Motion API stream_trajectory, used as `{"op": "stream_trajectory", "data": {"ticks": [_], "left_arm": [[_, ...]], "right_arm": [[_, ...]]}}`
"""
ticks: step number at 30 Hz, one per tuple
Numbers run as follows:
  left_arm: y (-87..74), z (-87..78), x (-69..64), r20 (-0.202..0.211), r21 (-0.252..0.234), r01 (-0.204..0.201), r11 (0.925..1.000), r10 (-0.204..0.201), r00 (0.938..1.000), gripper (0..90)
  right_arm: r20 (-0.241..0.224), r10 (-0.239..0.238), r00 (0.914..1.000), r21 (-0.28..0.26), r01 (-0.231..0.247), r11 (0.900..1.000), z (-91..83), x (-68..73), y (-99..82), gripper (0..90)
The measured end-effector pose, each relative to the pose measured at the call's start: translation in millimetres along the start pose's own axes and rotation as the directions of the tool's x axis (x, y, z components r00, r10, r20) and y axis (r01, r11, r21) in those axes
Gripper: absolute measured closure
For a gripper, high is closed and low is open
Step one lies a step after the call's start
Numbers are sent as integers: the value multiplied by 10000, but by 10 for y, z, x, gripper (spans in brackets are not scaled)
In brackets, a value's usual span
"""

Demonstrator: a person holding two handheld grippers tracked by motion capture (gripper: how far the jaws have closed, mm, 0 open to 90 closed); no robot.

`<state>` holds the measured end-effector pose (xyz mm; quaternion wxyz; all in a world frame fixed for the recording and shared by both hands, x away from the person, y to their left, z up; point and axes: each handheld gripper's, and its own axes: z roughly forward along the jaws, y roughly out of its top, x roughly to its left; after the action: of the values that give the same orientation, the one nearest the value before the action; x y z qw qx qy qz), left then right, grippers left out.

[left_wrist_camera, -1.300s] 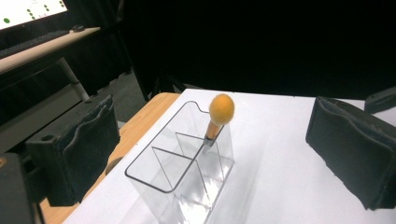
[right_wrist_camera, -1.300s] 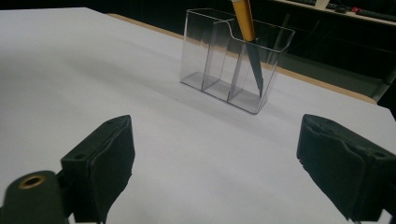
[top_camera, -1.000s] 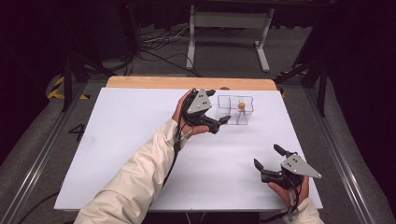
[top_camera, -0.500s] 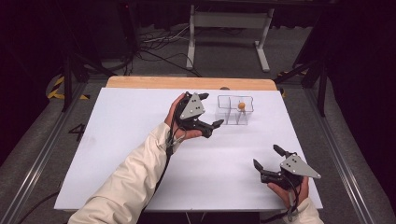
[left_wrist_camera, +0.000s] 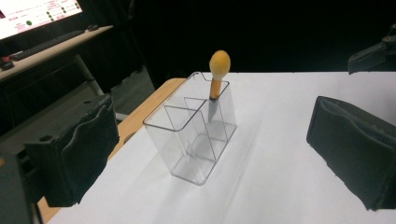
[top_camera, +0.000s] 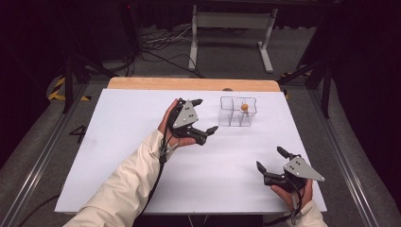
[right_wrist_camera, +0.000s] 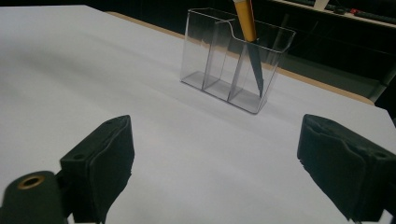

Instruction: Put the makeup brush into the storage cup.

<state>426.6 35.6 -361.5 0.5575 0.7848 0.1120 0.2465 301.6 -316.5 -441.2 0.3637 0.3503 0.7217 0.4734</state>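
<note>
A clear three-compartment organizer stands upright at the back right of the white table. An orange-handled tool with a rounded orange top stands in its right end compartment, blade down. My left gripper hovers just left of the organizer, open and empty; its pads frame the organizer from a short way off. Near the front right edge, my right gripper is open and empty, and its pads point at the organizer from farther away.
A bare wooden strip runs along the table's far edge. Behind it on the floor stand a metal frame and loose cables. The left gripper view shows a side desk with a keyboard.
My left gripper has drawn back to the left and slightly toward me, away from the organizer, still open. The right gripper has stayed put.
</note>
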Motion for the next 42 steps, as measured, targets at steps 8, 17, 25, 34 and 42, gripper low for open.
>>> {"op": "stream_trajectory", "data": {"ticks": [8,17,25,34,42], "left_arm": [[-114,-119,5,-241,133,-52,9999,55,9997,32],[-199,-286,25,-490,153,-31,9999,39,9988,34],[-373,-503,50,-734,292,156,9995,-134,9972,36],[-519,-678,51,-946,550,263,9981,-210,9953,41],[-650,-830,24,-1061,794,414,9960,-328,9938,43]], "right_arm": [[47,-23,10000,-39,23,10000,-3,3,3,117],[70,-44,10000,-24,44,10000,-8,8,8,117],[63,-22,10000,-108,23,9999,-12,12,14,116],[138,-49,9999,-220,52,9997,-19,22,34,118],[13,-121,9999,-247,121,9996,12,37,46,118]]}}
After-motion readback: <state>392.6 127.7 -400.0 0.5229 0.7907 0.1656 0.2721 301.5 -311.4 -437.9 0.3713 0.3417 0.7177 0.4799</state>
